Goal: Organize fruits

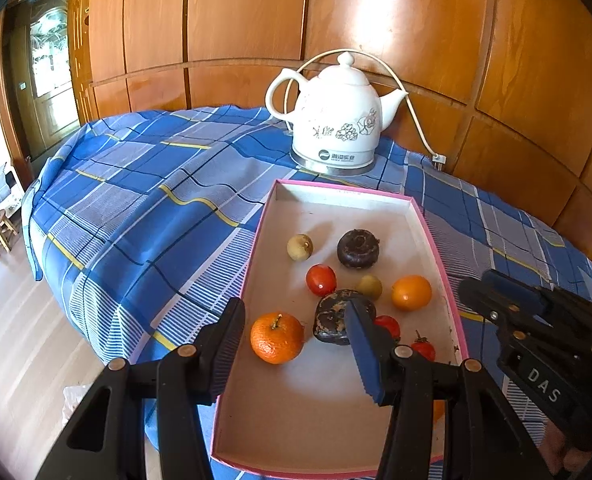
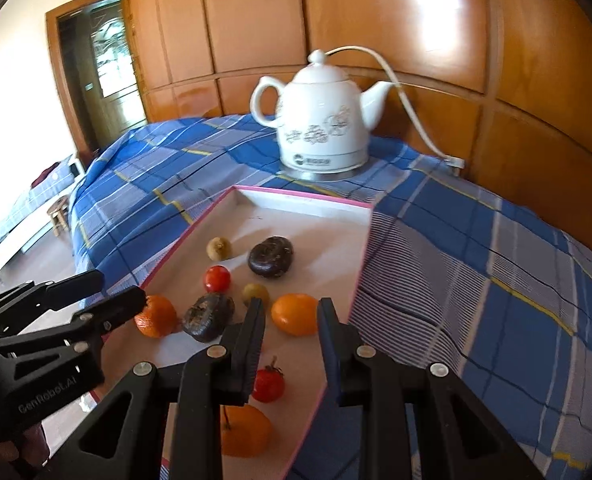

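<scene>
Black fingers (image 1: 360,344) of the left tool (image 1: 296,344) filled the bottom of its own view, jaws standing apart over the near half of the tray (image 1: 420,216), gripping nothing. A mandarin (image 1: 276,337) lay between them without touching either pad. The right tool (image 2: 291,344) stood narrow and empty, though a gap showed between its fingers, above the tray's right side. Beneath it lay a small tomato (image 2: 268,384) and an orange (image 2: 244,430).

All the fruit sat inside the pink-edged tray: two dark lumps (image 1: 358,248), two greenish fruits (image 1: 300,246), another tomato (image 1: 320,279) and a smooth orange (image 1: 411,293), loosely spread with bare floor between them. The far third of the tray lay clear up to its back wall.

The tray rested on a blue checked cloth (image 1: 143,208) over the bench. A white kettle (image 1: 334,120) stood just beyond its far edge, cord (image 1: 410,108) trailing along the wooden panels (image 1: 235,20). Left of the tray the cloth ran open to the bench's rim, where it hung over the floor.
</scene>
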Available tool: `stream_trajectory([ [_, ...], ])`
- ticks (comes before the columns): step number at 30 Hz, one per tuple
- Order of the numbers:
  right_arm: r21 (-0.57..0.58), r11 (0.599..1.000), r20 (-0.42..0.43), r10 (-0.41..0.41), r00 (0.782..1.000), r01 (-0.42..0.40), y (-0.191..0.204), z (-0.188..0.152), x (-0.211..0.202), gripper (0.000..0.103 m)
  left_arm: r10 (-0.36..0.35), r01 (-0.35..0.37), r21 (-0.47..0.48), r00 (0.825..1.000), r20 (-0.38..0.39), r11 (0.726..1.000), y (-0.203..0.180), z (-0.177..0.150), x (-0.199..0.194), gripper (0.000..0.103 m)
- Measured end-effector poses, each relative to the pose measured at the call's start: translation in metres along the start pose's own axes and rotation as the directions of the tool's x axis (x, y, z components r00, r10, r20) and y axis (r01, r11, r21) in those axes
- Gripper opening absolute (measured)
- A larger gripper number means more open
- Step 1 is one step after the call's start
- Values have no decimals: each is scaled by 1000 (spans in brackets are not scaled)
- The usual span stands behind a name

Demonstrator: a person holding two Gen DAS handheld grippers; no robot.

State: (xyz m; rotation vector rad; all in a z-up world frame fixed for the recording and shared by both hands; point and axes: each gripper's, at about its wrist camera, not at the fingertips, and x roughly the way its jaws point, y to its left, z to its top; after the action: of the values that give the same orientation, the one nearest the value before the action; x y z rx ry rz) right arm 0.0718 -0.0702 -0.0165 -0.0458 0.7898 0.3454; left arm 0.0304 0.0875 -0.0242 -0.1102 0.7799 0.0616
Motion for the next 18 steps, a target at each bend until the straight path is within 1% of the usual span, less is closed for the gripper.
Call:
stream_trajectory([
  [6, 48, 998, 11, -42, 999, 41, -11, -14, -13, 27, -11, 11, 17, 1000, -1, 1000, -8, -5, -3, 53],
  [12, 88, 991, 12, -98, 995, 97, -23, -28, -23, 27, -15, 15, 27, 1000, 5, 1000, -17, -10, -5, 58],
  [18, 97, 982, 9, -166, 986, 164, -29, -42, -31, 29, -10, 9, 39, 1000, 17, 999, -25, -16, -9, 69],
])
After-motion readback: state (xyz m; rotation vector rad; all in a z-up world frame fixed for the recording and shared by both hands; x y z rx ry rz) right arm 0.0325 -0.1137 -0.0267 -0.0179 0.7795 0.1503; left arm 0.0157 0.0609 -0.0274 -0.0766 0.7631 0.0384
